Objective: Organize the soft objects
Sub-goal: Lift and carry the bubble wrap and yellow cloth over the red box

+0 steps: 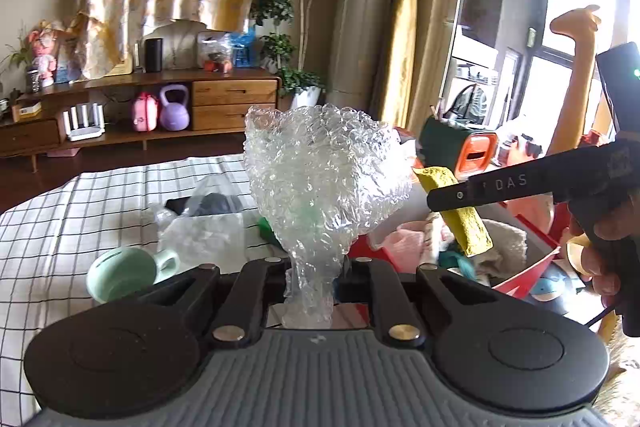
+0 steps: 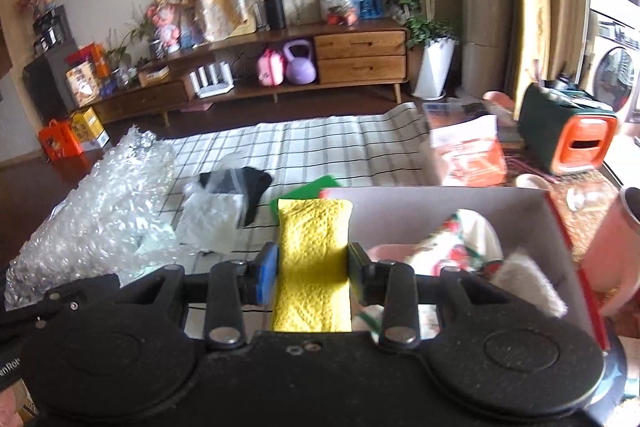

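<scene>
Bubble wrap (image 1: 320, 183) pinched in closed left gripper (image 1: 310, 279), left of box (image 2: 460, 203). Right gripper (image 2: 312, 267) clamps yellow sponge (image 2: 314, 247) beside box; "DAS" legible only in left view.

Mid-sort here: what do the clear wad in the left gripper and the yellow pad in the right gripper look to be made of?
Bubble wrap: clear, glossy plastic film, going by its small air cells and crinkled glints. Yellow sponge: looks like soft foam or cellulose with a matte, dimpled face; it seems to narrow slightly where the pads press. Exact material is uncertain.
</scene>
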Motion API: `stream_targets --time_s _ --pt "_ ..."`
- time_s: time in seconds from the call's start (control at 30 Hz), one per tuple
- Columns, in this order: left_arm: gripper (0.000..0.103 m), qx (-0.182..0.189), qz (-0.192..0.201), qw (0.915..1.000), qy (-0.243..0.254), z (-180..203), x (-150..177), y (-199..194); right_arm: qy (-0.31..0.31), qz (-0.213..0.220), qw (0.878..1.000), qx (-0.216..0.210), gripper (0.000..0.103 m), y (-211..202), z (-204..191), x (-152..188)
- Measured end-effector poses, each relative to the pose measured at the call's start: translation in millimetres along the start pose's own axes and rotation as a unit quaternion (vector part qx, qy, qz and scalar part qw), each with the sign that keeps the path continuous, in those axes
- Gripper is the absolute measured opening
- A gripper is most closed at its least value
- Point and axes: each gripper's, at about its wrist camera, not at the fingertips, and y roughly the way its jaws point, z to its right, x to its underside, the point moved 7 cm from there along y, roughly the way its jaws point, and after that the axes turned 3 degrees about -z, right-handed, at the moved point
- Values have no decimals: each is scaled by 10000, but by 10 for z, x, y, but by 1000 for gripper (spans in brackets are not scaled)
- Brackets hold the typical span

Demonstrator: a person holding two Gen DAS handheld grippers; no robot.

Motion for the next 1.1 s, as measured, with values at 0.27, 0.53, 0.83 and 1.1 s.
stream_targets --time_s 0.27,0.53,0.83,1.1 --pt "12 311 -219 9987 344 558 -117 235 455 172 9983 322 36 -197 688 112" --pt "12 483 -575 9944 748 1053 -46 596 805 123 9952 546 36 -172 1226 308" --pt "12 588 -1125 9870 991 1389 -33 1157 1008 57 9930 621 36 11 1524 397" --pt "12 686 -1437 9830 918 1541 -59 1536 1128 -125 9910 712 36 334 1654 464"
